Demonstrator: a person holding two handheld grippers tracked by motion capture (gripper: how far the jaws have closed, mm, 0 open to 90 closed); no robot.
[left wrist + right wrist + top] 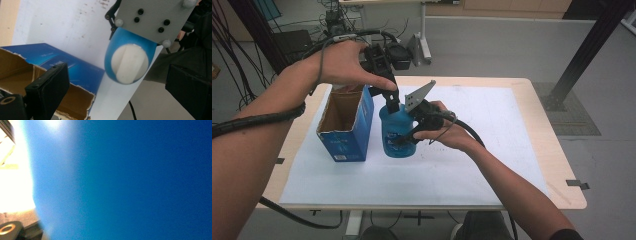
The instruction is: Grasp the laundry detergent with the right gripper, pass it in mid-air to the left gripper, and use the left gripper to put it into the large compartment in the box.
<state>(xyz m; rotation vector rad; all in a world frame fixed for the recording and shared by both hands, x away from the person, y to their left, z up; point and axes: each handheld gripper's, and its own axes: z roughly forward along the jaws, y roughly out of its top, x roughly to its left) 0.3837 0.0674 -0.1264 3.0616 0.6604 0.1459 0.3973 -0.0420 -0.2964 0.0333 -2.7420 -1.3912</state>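
I see the blue plastic bottle with a white ribbed cap [396, 132] upright on the white sheet [492, 130], just beside the torn blue cardboard box [346, 125]. Right gripper [404, 137] is clamped on its side. Left gripper [393, 102] hangs above the cap, jaws spread wide, one either side.

The bottle [396, 132] stood on the paper sheet [492, 125] between the jaws of the right gripper [404, 140], which reached it from its right. The left gripper [393, 102] hung directly above the bottle's cap [130, 63]. The open box [346, 125] stood just left of both grippers.
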